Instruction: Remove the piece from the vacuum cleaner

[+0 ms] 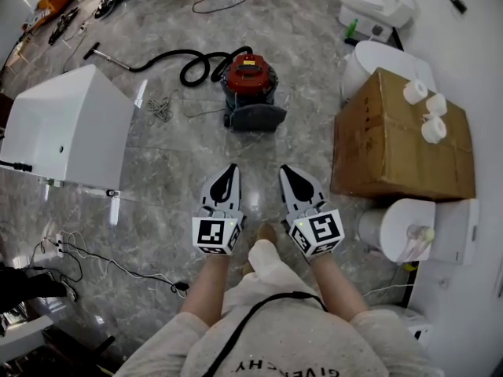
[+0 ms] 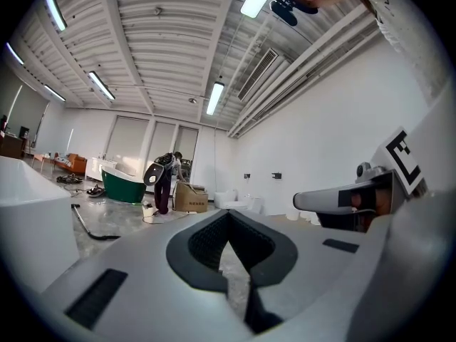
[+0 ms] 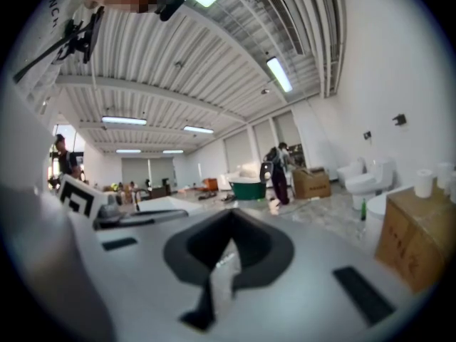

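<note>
Red plastic canister vacuum cleaner [image 1: 250, 83] sitting ahead; black ribbed hose [image 1: 169, 54] looking bendy, light, stiff cuff likely best hold. Left gripper [image 1: 229, 169], right gripper [image 1: 287, 170] hovering closed, empty.

Sanitaryware showroom, toilets [image 1: 376, 6], green bathtub [image 2: 125, 187], carton [image 1: 401, 136]

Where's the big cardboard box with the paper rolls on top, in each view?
Head view: cardboard box at right, mid-height.
Left gripper view: not in it.
Right gripper view: cardboard box at the right edge, low, paper roll on top.
Shared landmark: green tub, left of centre in the left gripper view, centre in the right gripper view.
</note>
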Demonstrator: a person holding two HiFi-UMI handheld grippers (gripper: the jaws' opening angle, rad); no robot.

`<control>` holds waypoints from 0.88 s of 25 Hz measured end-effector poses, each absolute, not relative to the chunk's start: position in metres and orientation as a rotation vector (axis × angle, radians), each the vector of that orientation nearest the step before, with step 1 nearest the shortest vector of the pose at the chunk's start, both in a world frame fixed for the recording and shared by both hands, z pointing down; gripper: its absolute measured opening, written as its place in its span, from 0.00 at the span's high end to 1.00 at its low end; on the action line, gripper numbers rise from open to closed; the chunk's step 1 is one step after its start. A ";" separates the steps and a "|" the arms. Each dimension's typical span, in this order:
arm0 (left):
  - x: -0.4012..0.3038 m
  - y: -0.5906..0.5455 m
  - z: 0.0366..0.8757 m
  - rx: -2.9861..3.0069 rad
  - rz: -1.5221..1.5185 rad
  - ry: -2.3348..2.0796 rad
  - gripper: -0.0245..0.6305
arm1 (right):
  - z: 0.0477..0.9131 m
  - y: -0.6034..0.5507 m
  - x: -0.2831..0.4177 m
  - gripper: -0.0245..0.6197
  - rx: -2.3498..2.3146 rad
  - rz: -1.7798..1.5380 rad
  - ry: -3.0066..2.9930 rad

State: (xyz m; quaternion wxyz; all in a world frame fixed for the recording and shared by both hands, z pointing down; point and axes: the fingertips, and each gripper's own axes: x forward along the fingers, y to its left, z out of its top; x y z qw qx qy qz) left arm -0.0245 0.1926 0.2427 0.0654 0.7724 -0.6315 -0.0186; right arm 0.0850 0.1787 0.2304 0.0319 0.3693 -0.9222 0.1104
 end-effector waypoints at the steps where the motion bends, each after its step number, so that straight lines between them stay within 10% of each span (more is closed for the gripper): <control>1: -0.025 0.189 0.244 2.323 -0.051 -1.908 0.93 | 0.231 0.174 0.085 0.95 1.132 0.345 -2.840; 22: -0.030 0.138 0.254 2.284 0.013 -1.956 0.93 | 0.243 0.122 0.087 0.95 1.091 0.363 -2.845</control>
